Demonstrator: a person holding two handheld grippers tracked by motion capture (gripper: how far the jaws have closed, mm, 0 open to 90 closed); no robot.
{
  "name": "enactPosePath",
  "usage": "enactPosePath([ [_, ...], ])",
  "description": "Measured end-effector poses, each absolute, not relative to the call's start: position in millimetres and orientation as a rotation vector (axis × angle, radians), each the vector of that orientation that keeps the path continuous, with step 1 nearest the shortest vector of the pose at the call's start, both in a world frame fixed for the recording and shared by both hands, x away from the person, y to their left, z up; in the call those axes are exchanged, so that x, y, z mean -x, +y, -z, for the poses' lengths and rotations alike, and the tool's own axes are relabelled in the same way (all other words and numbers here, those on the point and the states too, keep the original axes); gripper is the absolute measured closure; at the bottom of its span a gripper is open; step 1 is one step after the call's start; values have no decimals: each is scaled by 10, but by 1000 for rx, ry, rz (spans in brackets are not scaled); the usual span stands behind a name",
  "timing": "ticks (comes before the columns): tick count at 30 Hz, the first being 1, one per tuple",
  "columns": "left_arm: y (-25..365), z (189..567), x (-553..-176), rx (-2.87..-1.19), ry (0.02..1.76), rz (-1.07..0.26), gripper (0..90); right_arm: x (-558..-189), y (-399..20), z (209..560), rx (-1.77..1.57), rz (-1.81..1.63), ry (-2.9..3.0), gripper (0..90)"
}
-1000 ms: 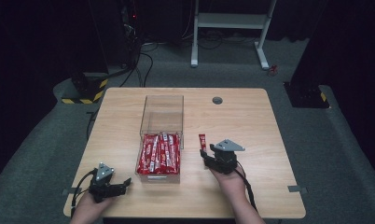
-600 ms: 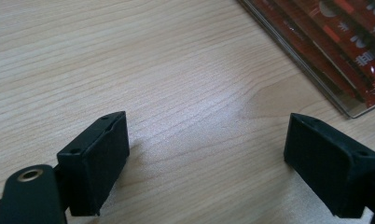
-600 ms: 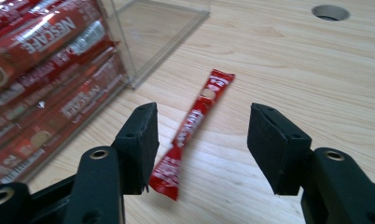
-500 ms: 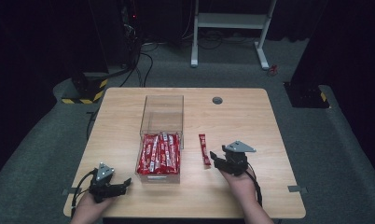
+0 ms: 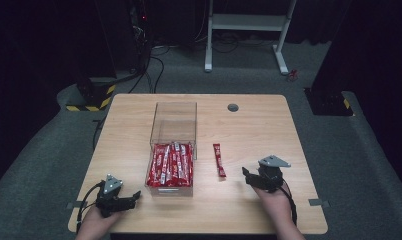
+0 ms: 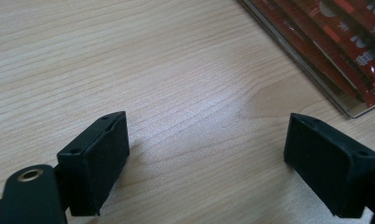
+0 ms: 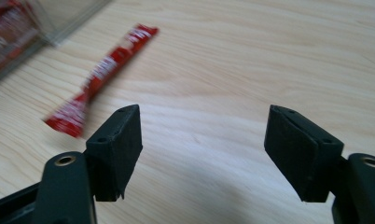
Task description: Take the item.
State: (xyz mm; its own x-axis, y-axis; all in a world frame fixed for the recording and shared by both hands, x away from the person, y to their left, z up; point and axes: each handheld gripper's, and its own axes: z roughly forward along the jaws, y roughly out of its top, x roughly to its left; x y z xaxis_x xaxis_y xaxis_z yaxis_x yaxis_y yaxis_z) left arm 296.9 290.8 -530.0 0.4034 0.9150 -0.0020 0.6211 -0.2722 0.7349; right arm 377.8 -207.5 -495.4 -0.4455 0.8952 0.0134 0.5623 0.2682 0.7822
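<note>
Jaws apart on the left gripper (image 5: 131, 196), bare light wooden table (image 5: 249, 125) between them. Clear plastic box (image 5: 172, 145) of red sachets is cut off in its view. Single red sachet (image 5: 219, 160) lies loose, blurred; right gripper (image 5: 247, 176) beside it, jaws just opened, empty.

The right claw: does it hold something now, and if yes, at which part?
Nothing is held. The right claw has just been opening, with bare table between its jaws. The red packet lies flat on the wood, apart from it.
</note>
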Motion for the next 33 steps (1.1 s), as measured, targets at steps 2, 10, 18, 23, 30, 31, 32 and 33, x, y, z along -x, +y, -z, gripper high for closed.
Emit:
enactPosePath([
  [2, 2912, 5300, -2969, -1998, 1305, -566, 144, -3759, -2165, 4984, -1332, -1006, 2101, 274],
  [10, 2905, 5300, -2968, -2001, 1305, -572, 144, -3641, -2496, 5133, -1416, -914, 2095, 252],
  [18, 2906, 5300, -2969, -2002, 1304, -573, 144, -3484, -2710, 5232, -1429, -854, 2083, 207],
  [23, 2904, 5302, -2968, -1998, 1306, -574, 144, -3492, -2752, 5239, -1461, -858, 2093, 141],
  [30, 2903, 5302, -2969, -1997, 1306, -574, 144, -3561, -2671, 5242, -1442, -854, 2106, 125],
  [31, 2903, 5302, -2969, -1997, 1306, -574, 144, -3563, -2655, 5239, -1452, -853, 2107, 124],
  [32, 2903, 5302, -2969, -1997, 1306, -574, 144, -3570, -2651, 5241, -1445, -853, 2109, 122],
  [33, 2903, 5302, -2969, -1997, 1306, -574, 144, -3572, -2645, 5240, -1449, -852, 2108, 120],
])
